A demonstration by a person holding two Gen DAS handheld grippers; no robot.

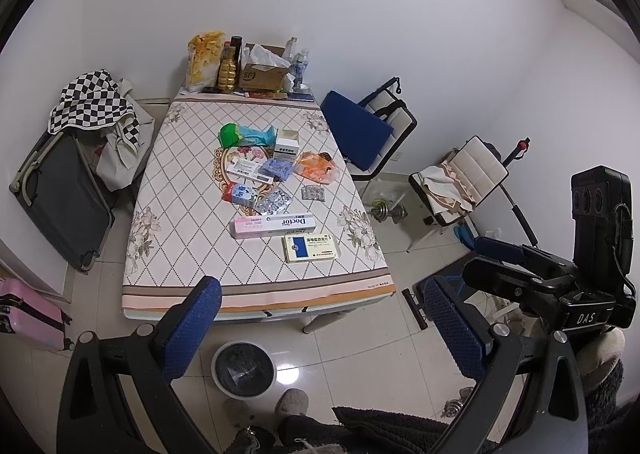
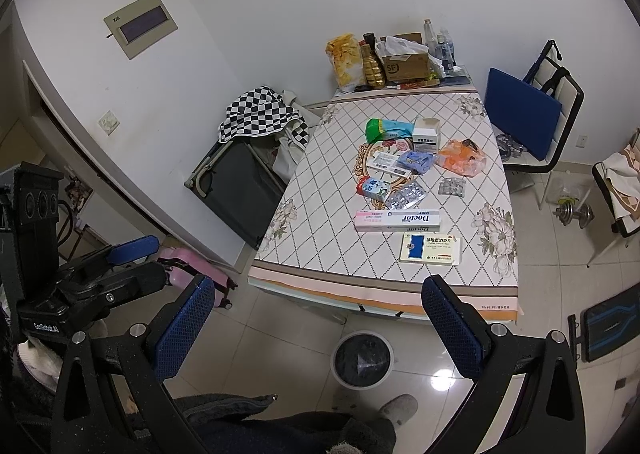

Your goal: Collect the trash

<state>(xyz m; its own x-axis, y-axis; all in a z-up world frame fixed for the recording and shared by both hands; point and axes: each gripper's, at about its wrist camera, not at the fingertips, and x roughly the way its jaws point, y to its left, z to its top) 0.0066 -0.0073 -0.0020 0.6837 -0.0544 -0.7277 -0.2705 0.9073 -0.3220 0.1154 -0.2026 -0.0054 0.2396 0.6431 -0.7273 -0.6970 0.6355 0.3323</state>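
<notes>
Left wrist view shows the left gripper (image 1: 320, 318) held above the floor with its blue-padded fingers (image 1: 196, 326) spread wide and empty. The right gripper (image 2: 316, 318) is likewise parted, holding nothing. Trash lies on the diamond-patterned tablecloth (image 1: 180, 222): a long pink-and-white Doctor box (image 1: 275, 226), a flat cream medicine box (image 1: 311, 248), silver blister packs (image 1: 274, 203) and an orange plastic bag (image 1: 318, 168). A round black-lined bin (image 1: 244, 370) stands on the tiles before the table.

I log: packets clustered mid-surface (image 1: 180, 182), toothpaste box (image 1: 274, 225) nearer me, tablet box (image 1: 311, 248) nearest, bin (image 1: 243, 369) on floor before it.
</notes>
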